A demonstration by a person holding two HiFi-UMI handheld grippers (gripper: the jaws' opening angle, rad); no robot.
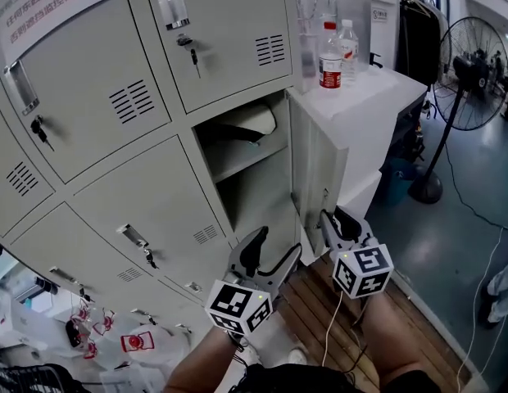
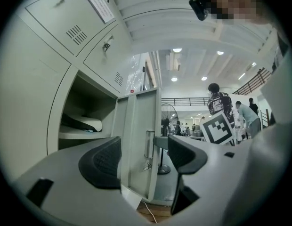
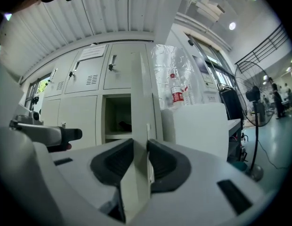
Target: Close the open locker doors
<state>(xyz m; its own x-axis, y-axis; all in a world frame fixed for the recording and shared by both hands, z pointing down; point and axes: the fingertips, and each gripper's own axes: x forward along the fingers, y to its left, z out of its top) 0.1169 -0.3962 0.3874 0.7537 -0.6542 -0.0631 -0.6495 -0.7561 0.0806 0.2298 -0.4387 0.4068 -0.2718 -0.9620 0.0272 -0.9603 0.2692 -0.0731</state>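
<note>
The grey locker bank point(image 1: 115, 146) has one open compartment point(image 1: 250, 182) at middle right. Its door point(image 1: 318, 166) swings out toward me, edge on. My right gripper point(image 1: 336, 219) is shut on that door's free edge; in the right gripper view the door point(image 3: 139, 126) runs straight between the pads of the right gripper point(image 3: 140, 147), which press on both faces. My left gripper point(image 1: 270, 256) hovers low in front of the open compartment, open and holding nothing. In the left gripper view the door point(image 2: 139, 140) and its latch show beyond the left gripper point(image 2: 143, 149).
A white and dark item point(image 1: 250, 123) lies on the compartment's shelf. Water bottles point(image 1: 330, 56) stand on a white cabinet point(image 1: 377, 97) right of the door. A standing fan point(image 1: 471, 72) is at far right. Bags point(image 1: 139, 342) lie by the lower lockers. People point(image 2: 219, 102) stand far off.
</note>
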